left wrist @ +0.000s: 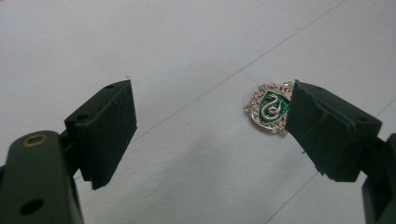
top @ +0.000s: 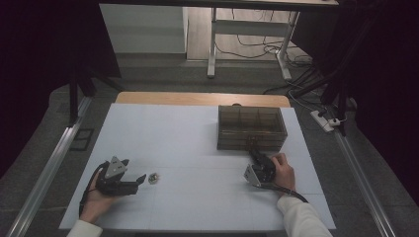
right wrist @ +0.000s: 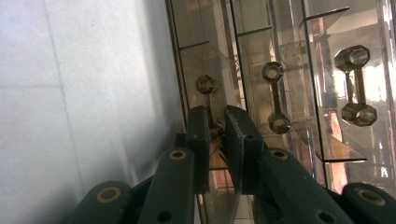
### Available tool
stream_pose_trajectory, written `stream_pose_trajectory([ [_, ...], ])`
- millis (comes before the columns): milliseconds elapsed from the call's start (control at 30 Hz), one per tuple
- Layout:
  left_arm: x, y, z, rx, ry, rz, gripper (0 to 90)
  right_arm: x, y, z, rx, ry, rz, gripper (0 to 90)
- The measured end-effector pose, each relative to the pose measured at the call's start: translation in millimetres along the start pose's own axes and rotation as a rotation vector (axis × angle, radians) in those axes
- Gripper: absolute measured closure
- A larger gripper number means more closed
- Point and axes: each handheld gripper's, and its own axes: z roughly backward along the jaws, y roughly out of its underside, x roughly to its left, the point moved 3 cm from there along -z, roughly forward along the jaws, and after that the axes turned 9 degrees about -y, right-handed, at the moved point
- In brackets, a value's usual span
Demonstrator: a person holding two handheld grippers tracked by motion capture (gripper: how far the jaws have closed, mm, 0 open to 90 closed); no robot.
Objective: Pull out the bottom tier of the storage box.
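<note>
High view. I sit at the white table (top: 197, 197) with a gripper in each hand. My left gripper (top: 141, 180) lies low over the near left part of the table, its jaws pointing toward a small badge (top: 153, 178) that rests on the table just beyond their tips. My right gripper (top: 254, 154) reaches to the near wall of the smoky clear drawer box (top: 252, 127), which stands at the far right of the table.

Left gripper view. My left gripper (left wrist: 210, 126) is released, the jaws spread wide and nothing between the pads. The badge (left wrist: 268, 108), a silver crest with a green snake field, lies flat on the table, partly behind the jaw at the right of this view. I cannot tell whether that jaw touches it.

Right gripper view. My right gripper (right wrist: 217, 123) is clenched on the leftmost handle (right wrist: 208, 88) of three drawer fronts; the other two handles are free. The drawers look pushed in.

Progress, as I judge it: the handle is gripped, but the drawer is not yet drawn out, and the badge is not yet picked up or stored.
</note>
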Motion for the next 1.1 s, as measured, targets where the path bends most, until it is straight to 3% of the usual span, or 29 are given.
stream_pose_trajectory([
  [1100,1.8,0.0,1.8,-0.009,-0.015,0.008,15.7,2.5,-3.2,7.9,-0.009,0.007,0.013,80.0],
])
